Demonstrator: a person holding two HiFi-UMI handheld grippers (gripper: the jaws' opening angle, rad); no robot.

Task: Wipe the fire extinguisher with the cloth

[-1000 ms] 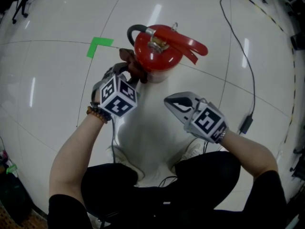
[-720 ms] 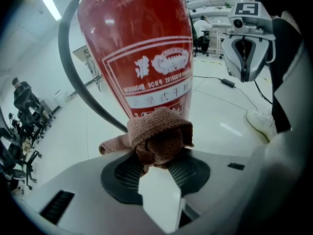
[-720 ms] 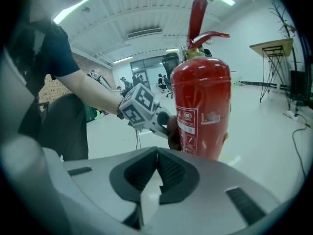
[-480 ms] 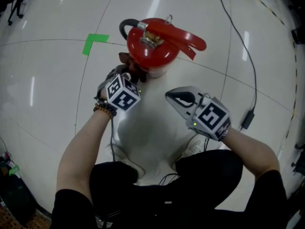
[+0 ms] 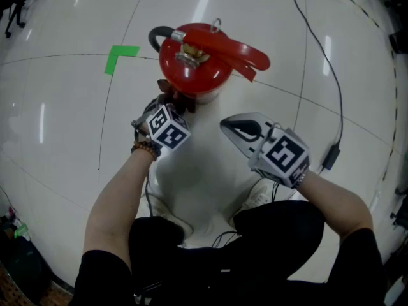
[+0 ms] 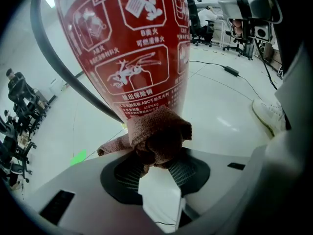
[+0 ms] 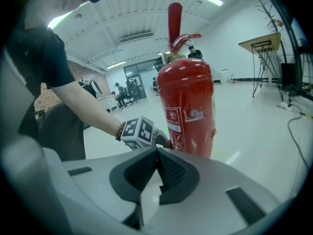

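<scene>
A red fire extinguisher [image 5: 194, 65] stands upright on the white floor, with a red lever on top and a black hose [image 5: 155, 37] at its left. My left gripper [image 5: 173, 104] is shut on a bunched brown cloth [image 6: 156, 136], which presses against the cylinder's printed label [image 6: 137, 67] low on its side. In the right gripper view the extinguisher [image 7: 188, 106] rises just beyond my right gripper [image 7: 157, 153], whose jaws are shut with nothing between them. That right gripper [image 5: 233, 132] hovers to the right of the cylinder and does not touch it.
A green tape corner [image 5: 120, 57] marks the floor left of the extinguisher. A black cable [image 5: 306, 37] runs along the right to a small box [image 5: 329, 159]. A person's white shoe [image 6: 269, 114] stands near the base. Office chairs and a desk line the room's edges.
My left gripper has slid down the extinguisher's side with the cloth. The right gripper has barely moved. The head view has shifted, so the extinguisher sits slightly further left.
</scene>
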